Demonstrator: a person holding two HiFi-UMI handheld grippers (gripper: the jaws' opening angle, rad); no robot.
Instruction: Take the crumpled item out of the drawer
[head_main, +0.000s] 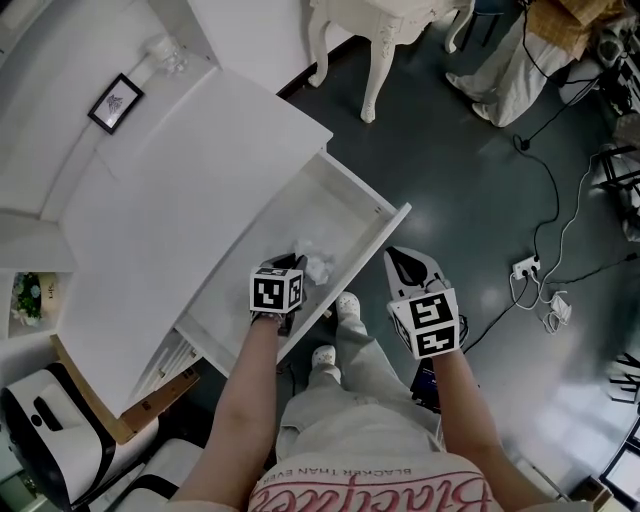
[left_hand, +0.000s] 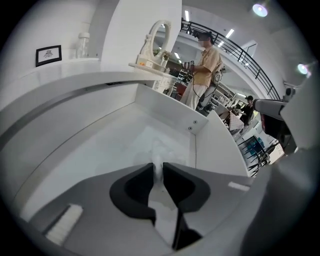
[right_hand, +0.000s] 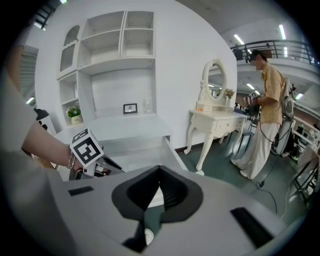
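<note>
- Pulled out from under the white table (head_main: 180, 170), a white drawer (head_main: 352, 200), front panel on the right.
- On the drawer floor, a white crumpled item (head_main: 317, 264), close to the front panel and about midway along it.
- Inside the drawer, the left hand-held gripper (head_main: 294, 262), jaws nearly together, pinching the crumpled item.
- Outside the drawer, the right hand-held gripper (head_main: 404, 262), just right of the front panel's edge, above open dark floor (head_main: 470, 180), jaws pressed together, holding nothing.
</note>
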